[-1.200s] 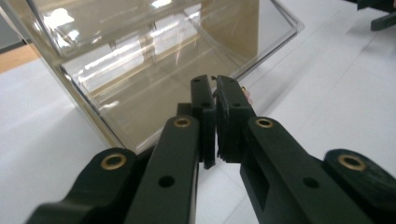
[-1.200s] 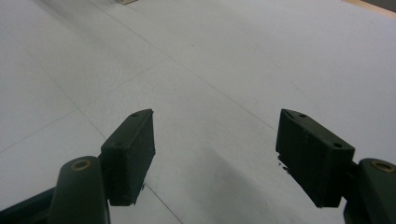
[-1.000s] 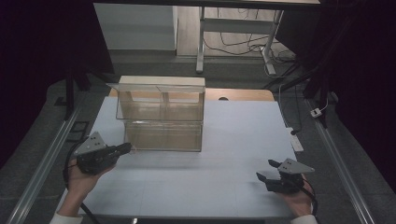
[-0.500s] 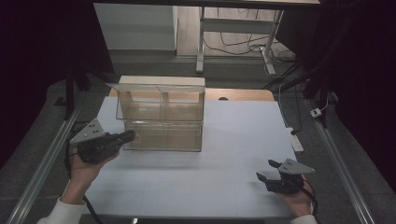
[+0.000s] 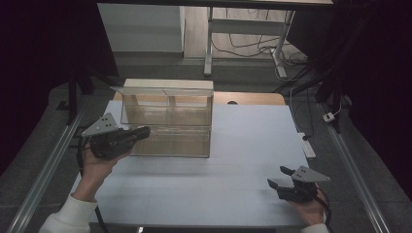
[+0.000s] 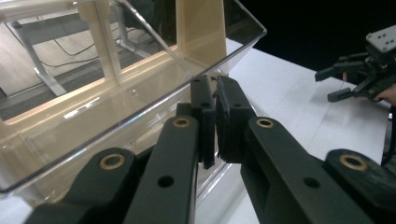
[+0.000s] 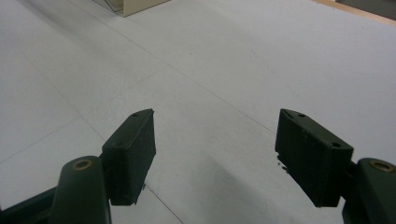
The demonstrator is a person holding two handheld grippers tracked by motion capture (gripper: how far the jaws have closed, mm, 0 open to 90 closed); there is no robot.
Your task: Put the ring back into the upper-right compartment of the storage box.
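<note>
Left gripper (image 6: 215,123) has its jaws pressed together, and in the left gripper view the clear rim of the transparent box (image 5: 167,121) runs right up to them; whether the thin wall is actually pinched between the pads or merely passes behind them I cannot tell. From above, this gripper (image 5: 143,132) sits at the box's near left corner, angled toward the rim, which reads as a hold meant to steady or tip the container (its walls look thin and slick, so a rim pinch would be the natural purchase). The box itself stands on the white table (image 5: 243,145), toward the far left part of it, with beige dividers or end panels inside and no visible contents.

Right gripper (image 5: 281,177) rests low on the table near the person's right edge, well apart from the box, jaws spread wide over bare surface with nothing between them (image 7: 215,154). It looks parked, probably leaving the left hand free to work alone.
</note>
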